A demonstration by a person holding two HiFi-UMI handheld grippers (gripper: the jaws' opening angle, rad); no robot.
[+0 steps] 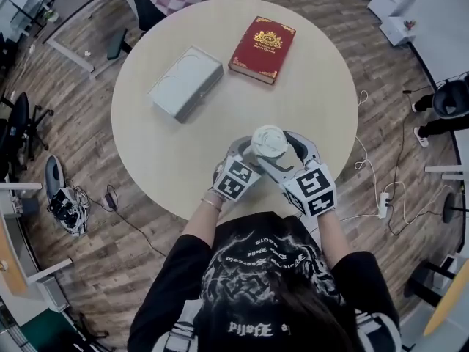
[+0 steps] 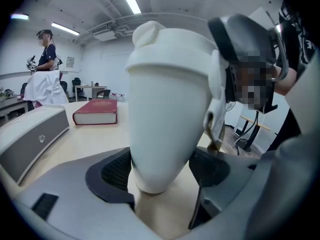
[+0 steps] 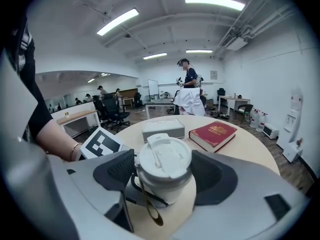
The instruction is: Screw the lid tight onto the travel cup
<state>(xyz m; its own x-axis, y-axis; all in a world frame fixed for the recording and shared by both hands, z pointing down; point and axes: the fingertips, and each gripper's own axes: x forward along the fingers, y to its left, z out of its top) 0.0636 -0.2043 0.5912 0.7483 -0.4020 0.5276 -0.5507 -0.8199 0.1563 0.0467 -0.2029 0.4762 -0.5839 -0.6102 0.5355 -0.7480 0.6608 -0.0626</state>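
Note:
A white travel cup [image 2: 167,114] stands near the front edge of the round table [image 1: 146,152], its white lid [image 1: 269,141] on top. My left gripper [image 2: 162,171] is shut on the cup's narrow lower body, a dark pad pressing on each side. My right gripper [image 3: 164,176] is shut on the lid [image 3: 164,156], with its pads against the rim from both sides. In the head view both grippers meet at the cup, the left gripper [image 1: 253,156] lower and the right gripper [image 1: 282,156] at lid height. A thin brown strap [image 3: 150,209] hangs down the cup's side.
A red book [image 1: 262,48] and a pale grey box [image 1: 186,83] lie on the far half of the table. Office chairs, cables and a power strip [image 1: 382,204] surround the table on the wood floor. A person [image 3: 189,79] stands in the background.

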